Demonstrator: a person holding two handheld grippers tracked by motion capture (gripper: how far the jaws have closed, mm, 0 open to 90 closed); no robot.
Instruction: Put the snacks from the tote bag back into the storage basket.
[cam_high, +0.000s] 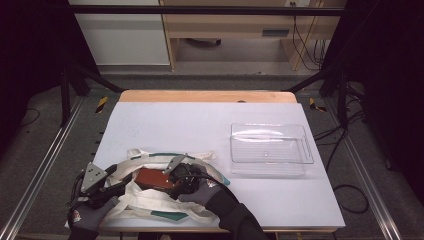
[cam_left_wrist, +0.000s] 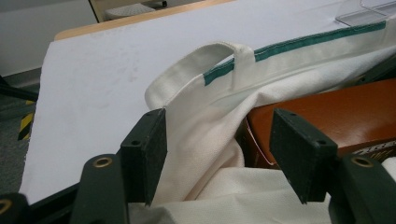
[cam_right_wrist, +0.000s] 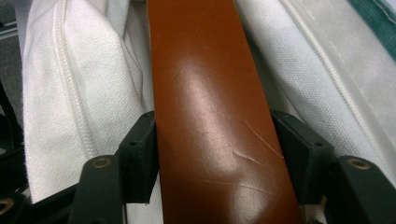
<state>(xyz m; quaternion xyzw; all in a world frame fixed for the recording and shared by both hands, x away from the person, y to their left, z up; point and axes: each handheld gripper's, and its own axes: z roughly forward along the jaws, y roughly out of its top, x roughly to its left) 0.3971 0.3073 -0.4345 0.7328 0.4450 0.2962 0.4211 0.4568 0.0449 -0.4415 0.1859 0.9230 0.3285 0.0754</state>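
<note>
- White tabletop carries a cloth bag near the front edge, with a clear tray well apart to the right.
- Left gripper stands open, bag cloth loose between its jaws, probably to keep the mouth spread.
- Right gripper straddles the brown box in the bag's mouth, jaws at its sides; a firm grip cannot be told.

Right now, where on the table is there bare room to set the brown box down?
Free: the broad strip of table beyond the cloth bag, left of the clear tray, and the near right corner in front of the tray. Crowded: the near left, where bag, brown box and both claws sit.
</note>
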